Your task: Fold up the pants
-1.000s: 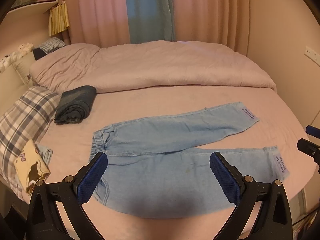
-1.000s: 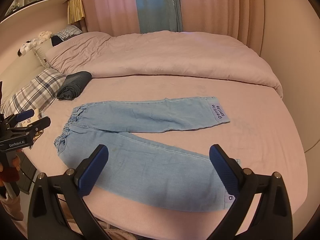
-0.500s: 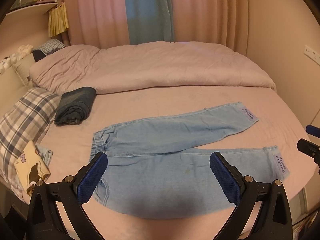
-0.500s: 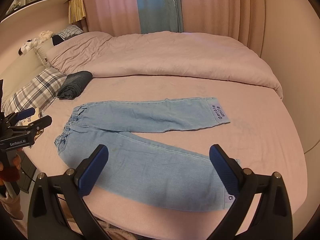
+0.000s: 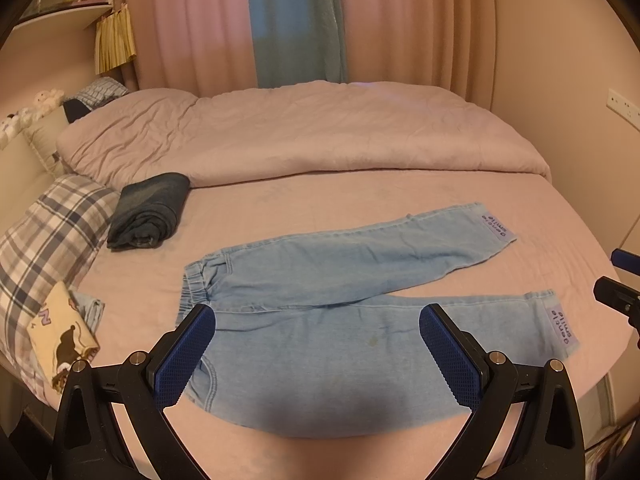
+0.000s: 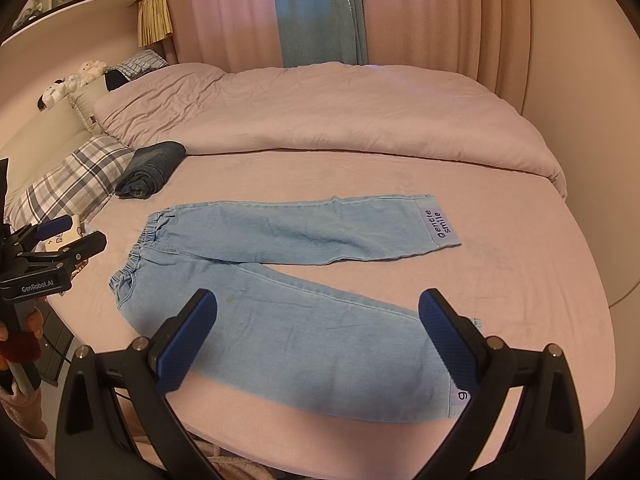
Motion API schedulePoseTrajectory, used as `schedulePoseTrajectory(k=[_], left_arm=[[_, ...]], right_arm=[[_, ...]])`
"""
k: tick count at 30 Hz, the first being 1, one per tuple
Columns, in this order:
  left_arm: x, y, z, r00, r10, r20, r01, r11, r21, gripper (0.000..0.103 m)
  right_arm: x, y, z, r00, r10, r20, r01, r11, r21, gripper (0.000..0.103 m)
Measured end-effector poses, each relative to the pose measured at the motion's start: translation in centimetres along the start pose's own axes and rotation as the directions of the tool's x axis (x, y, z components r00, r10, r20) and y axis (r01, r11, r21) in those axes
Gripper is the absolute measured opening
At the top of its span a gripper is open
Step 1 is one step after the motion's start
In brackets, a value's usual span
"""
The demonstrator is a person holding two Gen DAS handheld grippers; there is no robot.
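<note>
I had the light-blue denim pants [image 5: 344, 312] lying flat on the pink bed sheet [image 5: 320, 200], waistband toward the plaid pillow [image 5: 52, 232], the two legs splayed apart in a narrow V toward the right edge of the bed; no fold had been made, so I judged the task was at its very first step, the approach before any grasp. My left hand-held gripper [image 5: 318, 354] hovered above the near leg and hip with its blue pads spread wide and nothing between them; my right hand-held gripper [image 6: 318, 338] hung the same way over the near leg close to its cuff, jaws wide apart and empty.

The next move, as I read it, called for bringing one leg onto the other: the left gripper dropping to the waistband corner, the right to the near cuff with its "gentle smile" patch [image 5: 562, 326], each pinching only the denim and not the sheet, then carrying the near leg over the far one so the seams line up; uneven lifting could drag the whole garment.

Against the frames from a second and half a second before, almost nothing differed; both grippers stayed open at the same width, the pants had not shifted, and the views only drifted very slightly; the rolled dark jeans [image 5: 148, 212] by the duvet [image 5: 320, 132] lay where they were.
</note>
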State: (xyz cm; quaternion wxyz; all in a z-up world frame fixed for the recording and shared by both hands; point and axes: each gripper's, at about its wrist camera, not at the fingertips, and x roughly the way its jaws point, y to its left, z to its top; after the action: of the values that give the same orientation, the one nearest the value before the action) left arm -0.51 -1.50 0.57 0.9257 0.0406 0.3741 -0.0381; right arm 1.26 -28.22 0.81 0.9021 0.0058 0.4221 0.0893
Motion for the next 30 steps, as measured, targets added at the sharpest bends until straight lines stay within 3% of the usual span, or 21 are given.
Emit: schedulePoseTrajectory(k=[30], left_arm=[[0.1, 0.1, 0.0, 1.0, -0.003, -0.001, 0.003, 1.0, 0.001, 0.102]], right_arm=[[0.2, 1.1, -0.4, 1.0, -0.002, -0.001, 0.002, 1.0, -0.013, 0.101]])
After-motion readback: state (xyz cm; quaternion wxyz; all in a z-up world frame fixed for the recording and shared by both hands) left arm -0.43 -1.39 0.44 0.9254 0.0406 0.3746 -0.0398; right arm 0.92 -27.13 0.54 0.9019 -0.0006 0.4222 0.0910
